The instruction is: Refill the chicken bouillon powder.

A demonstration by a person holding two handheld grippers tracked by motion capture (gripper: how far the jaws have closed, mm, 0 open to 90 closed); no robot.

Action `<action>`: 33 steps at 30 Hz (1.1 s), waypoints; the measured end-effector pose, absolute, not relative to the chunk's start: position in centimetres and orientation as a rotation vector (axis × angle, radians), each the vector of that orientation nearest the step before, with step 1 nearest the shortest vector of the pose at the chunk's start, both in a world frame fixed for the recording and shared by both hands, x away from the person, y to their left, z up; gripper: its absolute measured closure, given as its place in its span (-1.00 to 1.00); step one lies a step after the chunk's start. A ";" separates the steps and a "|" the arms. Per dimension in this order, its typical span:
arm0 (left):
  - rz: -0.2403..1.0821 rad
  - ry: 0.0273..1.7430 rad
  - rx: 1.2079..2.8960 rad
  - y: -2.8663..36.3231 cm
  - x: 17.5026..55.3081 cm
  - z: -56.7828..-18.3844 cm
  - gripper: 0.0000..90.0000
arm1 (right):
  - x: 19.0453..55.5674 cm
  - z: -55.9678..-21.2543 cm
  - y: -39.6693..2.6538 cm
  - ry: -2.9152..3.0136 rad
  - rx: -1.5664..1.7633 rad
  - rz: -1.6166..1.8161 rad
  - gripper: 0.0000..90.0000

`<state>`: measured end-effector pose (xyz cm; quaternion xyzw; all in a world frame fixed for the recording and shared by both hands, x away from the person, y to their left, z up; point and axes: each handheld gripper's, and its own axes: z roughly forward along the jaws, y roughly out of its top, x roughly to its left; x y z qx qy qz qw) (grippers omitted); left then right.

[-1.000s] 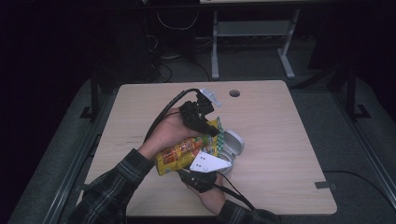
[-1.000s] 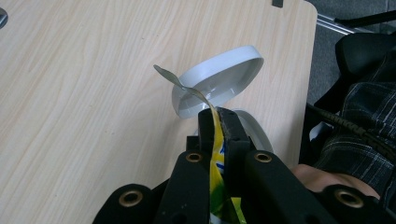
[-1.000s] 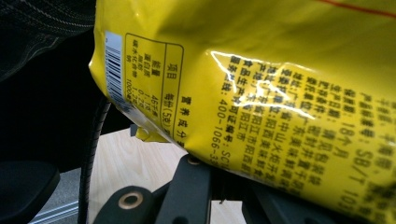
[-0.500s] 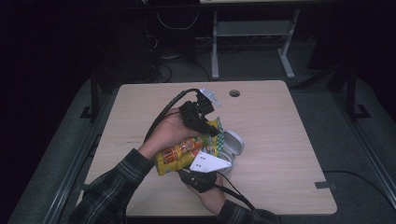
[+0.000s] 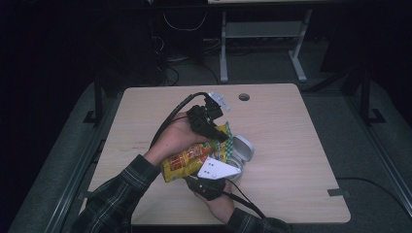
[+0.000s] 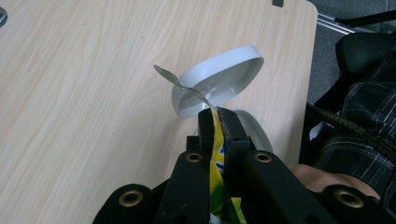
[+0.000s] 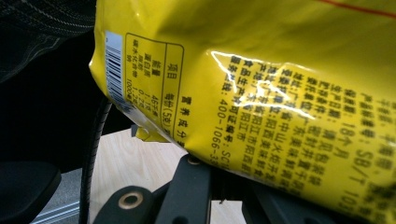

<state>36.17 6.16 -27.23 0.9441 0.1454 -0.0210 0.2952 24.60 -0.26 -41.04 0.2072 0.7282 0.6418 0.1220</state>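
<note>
Yellow snack bag hangs above the pale wooden worktop, held between both grippers near the worktop's middle. The left gripper has its jaws clamped on the bag's upper edge; in the left gripper view the thin yellow film runs pinched between the two black jaws, its silver inner edge curling out past their tips. The right gripper sits at the near side of the bag, under its lower part, with its grey three-cornered plate on top; in the right gripper view the printed back of the bag lies across the jaws, which are closed on it. Just beside the bag a white round container stands on the worktop with its hinged lid tipped open.
</note>
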 end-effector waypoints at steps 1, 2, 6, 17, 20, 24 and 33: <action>-0.056 0.386 2.513 6.2 36.2 -27.2 0.99 | 24.6 -41.0 -0.3 2.125 0.605 1.873 1.00; -0.056 0.386 2.515 6.2 36.2 -27.2 0.99 | 24.6 -41.0 -0.3 2.125 0.605 1.874 1.00; -0.060 0.391 2.513 6.1 36.1 -27.2 0.99 | 24.6 -41.0 -0.3 2.124 0.604 1.876 1.00; -0.063 0.395 2.516 6.0 36.1 -27.2 0.99 | 24.6 -41.0 -0.3 2.123 0.605 1.884 1.00; -0.061 0.395 2.520 6.0 36.1 -27.2 0.99 | 24.6 -41.0 -0.3 2.124 0.604 1.885 1.00; -0.059 0.394 2.519 5.9 36.2 -27.2 0.99 | 24.6 -41.0 -0.4 2.123 0.605 1.887 1.00; -0.059 0.400 2.520 5.8 36.2 -27.2 0.99 | 24.6 -41.0 -0.4 2.122 0.611 1.892 1.00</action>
